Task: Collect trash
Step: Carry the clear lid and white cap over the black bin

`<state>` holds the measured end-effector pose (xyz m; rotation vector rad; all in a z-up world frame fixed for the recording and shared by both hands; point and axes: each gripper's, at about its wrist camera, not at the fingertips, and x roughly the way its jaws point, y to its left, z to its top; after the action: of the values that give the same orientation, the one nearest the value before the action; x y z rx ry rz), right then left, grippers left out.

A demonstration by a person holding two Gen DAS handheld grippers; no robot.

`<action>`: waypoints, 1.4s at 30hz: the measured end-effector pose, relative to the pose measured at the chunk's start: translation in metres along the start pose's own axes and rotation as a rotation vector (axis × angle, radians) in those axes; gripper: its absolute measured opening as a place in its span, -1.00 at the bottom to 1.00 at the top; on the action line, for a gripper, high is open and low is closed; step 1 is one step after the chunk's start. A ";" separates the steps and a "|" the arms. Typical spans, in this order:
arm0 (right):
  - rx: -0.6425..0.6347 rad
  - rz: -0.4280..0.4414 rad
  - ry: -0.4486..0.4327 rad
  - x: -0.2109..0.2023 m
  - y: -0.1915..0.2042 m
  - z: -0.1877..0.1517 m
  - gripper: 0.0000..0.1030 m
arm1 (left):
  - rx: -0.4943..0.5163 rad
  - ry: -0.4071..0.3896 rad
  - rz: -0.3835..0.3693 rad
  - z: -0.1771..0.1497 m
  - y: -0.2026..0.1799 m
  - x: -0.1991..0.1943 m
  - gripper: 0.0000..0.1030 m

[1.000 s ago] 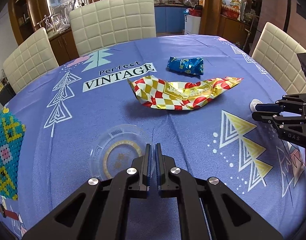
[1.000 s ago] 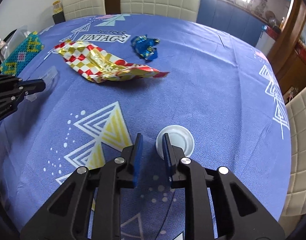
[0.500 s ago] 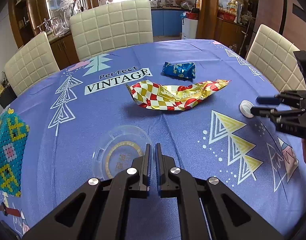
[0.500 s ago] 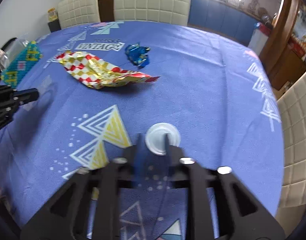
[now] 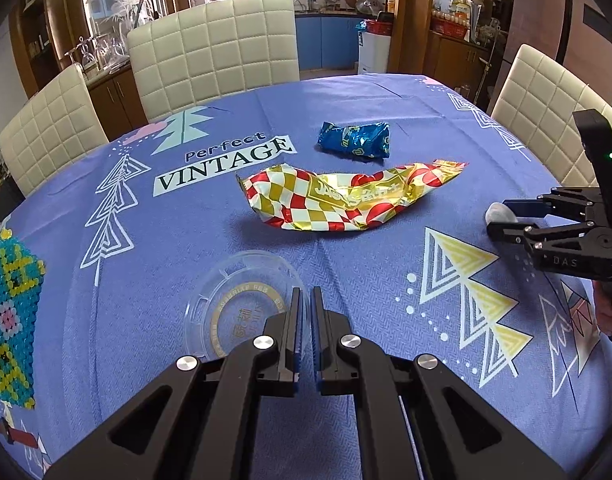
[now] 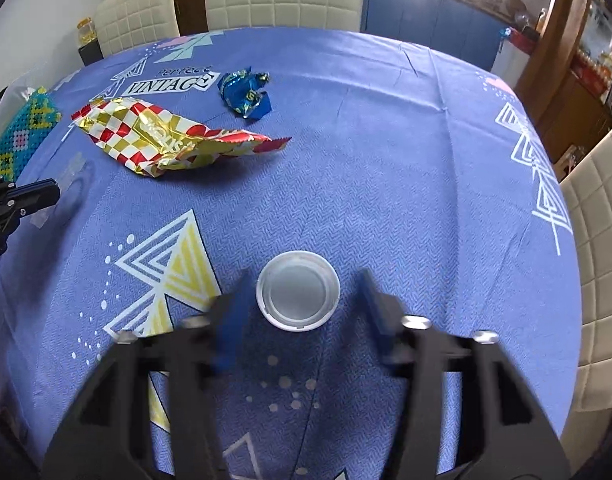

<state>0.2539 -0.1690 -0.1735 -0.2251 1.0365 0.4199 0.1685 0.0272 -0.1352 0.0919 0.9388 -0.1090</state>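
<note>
Low over the blue tablecloth (image 6: 386,168), the right gripper (image 6: 301,294) reaches forward, jaws spread wide, blurred, either side of a white lid (image 6: 297,290) lying flat, not touching it; the left gripper (image 5: 304,300) hovers level with jaws nearly closed on nothing, above a clear plastic lid (image 5: 233,300); beyond lie a red-and-gold checked wrapper (image 5: 346,200) and, farther still, a crumpled blue wrapper (image 5: 354,140).
</note>
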 end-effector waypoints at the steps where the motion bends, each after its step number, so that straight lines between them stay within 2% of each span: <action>1: -0.003 0.012 0.000 -0.001 0.001 -0.001 -0.20 | 0.002 -0.001 0.000 0.001 -0.001 0.000 -0.92; 4: -0.058 -0.010 -0.030 -0.011 0.011 -0.005 -0.20 | 0.009 -0.005 -0.003 0.002 -0.005 -0.002 -0.92; 12: -0.085 -0.010 -0.053 -0.041 0.018 -0.020 -0.20 | 0.066 -0.032 -0.019 0.002 -0.033 -0.020 -0.92; 22: -0.094 -0.051 -0.082 -0.092 0.006 -0.058 -0.20 | 0.125 -0.069 -0.054 0.001 -0.080 -0.046 -0.92; 28: -0.076 -0.086 -0.102 -0.124 -0.014 -0.086 -0.20 | 0.182 -0.084 -0.087 0.001 -0.122 -0.058 -0.92; 42: 0.048 -0.200 -0.134 -0.191 -0.090 -0.160 -0.20 | 0.375 -0.131 -0.219 0.008 -0.252 -0.083 -0.92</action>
<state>0.0844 -0.3535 -0.0885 -0.2523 0.8817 0.2256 0.0928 -0.2194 -0.0713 0.3254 0.7868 -0.4883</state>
